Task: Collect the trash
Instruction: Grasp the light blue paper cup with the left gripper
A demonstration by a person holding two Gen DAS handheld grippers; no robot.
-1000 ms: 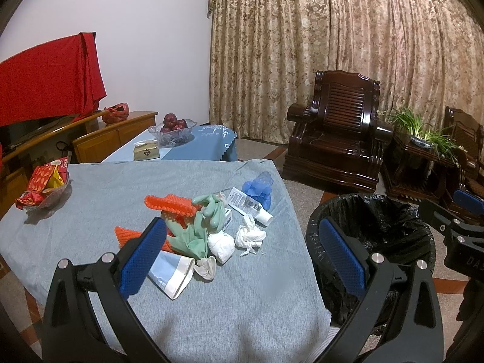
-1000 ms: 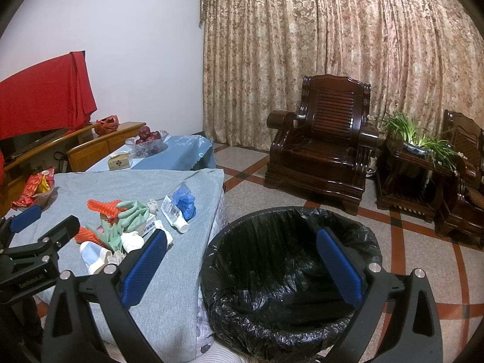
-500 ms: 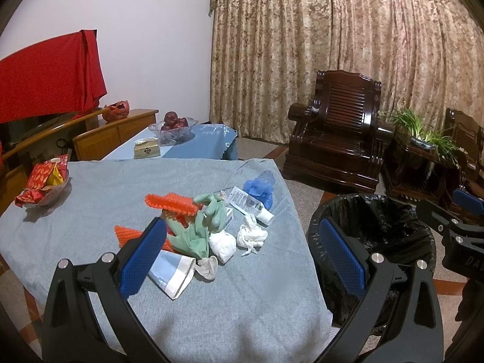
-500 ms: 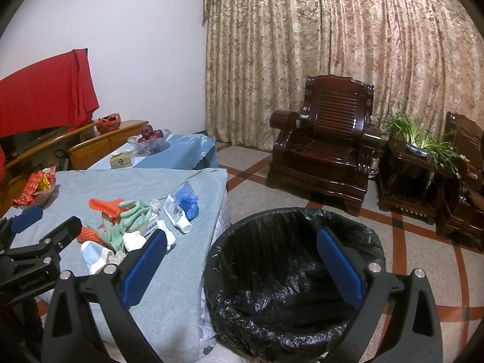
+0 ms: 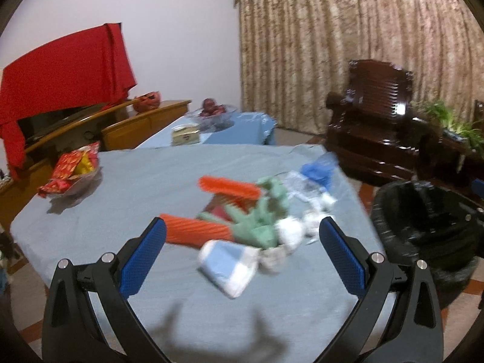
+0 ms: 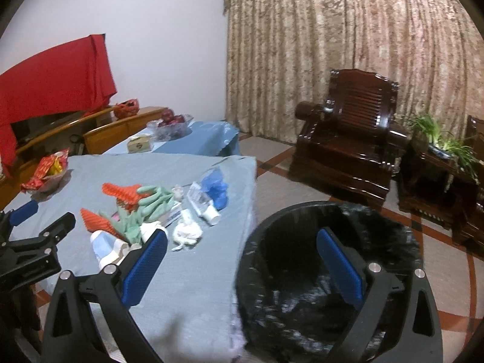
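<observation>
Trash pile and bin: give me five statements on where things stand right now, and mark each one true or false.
1. The left gripper is open and holds nothing. True.
2. The black-lined trash bin stands on the table. False: it stands on the floor beside the table.
3. The crumpled white tissue lies on the grey tablecloth. True.
4. The right gripper is shut on the green glove. False: it is open and empty, and the glove lies in the pile.
5. The blue plastic bag is already inside the bin. False: it lies on the table, at the far end of the pile.
</observation>
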